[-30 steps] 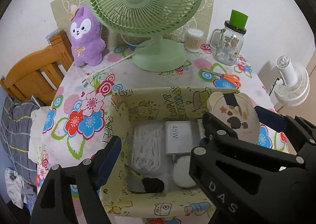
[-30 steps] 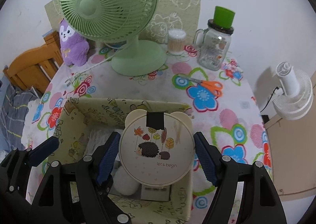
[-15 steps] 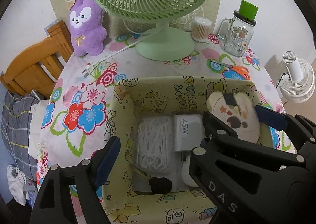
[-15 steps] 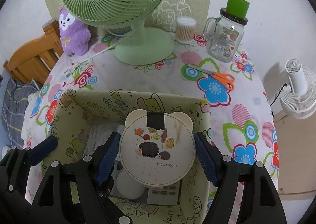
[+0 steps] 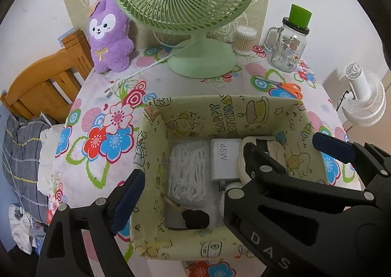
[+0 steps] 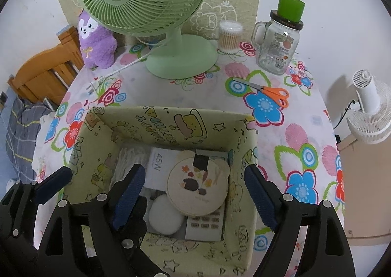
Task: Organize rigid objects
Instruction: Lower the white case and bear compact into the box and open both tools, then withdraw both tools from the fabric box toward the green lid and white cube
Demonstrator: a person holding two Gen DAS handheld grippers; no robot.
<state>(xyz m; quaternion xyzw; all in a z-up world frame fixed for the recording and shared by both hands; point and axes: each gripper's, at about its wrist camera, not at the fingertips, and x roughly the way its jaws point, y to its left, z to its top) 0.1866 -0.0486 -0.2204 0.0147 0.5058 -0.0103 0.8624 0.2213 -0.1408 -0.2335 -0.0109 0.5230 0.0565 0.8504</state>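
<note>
A yellow cartoon-print fabric bin [image 6: 168, 127] stands on the flowered table. In it lies a round cream hedgehog case [image 6: 198, 185], on top of a white 45W charger [image 6: 160, 167], a white round puck [image 6: 165, 216], a keypad device [image 6: 206, 225] and a white cord bundle [image 5: 188, 174]. My right gripper [image 6: 195, 198] is open over the bin, its jaws wide on either side of the case, apart from it. My left gripper [image 5: 220, 174] is open, one finger [image 5: 129, 196] at the bin's left wall. The bin [image 5: 220, 115] and charger [image 5: 223, 157] show there too.
A green desk fan [image 6: 156, 8] stands behind the bin, a purple plush [image 6: 94, 37] at its left. Orange scissors [image 6: 268, 92], a glass jar with green lid [image 6: 281, 39] and a cotton-swab tub [image 6: 229, 36] are at the back right. A wooden chair [image 5: 44, 81] is left.
The right gripper has let go of the hedgehog case: its jaws have opened and the case now lies in the bin. Both grippers have moved forward over the bin.
</note>
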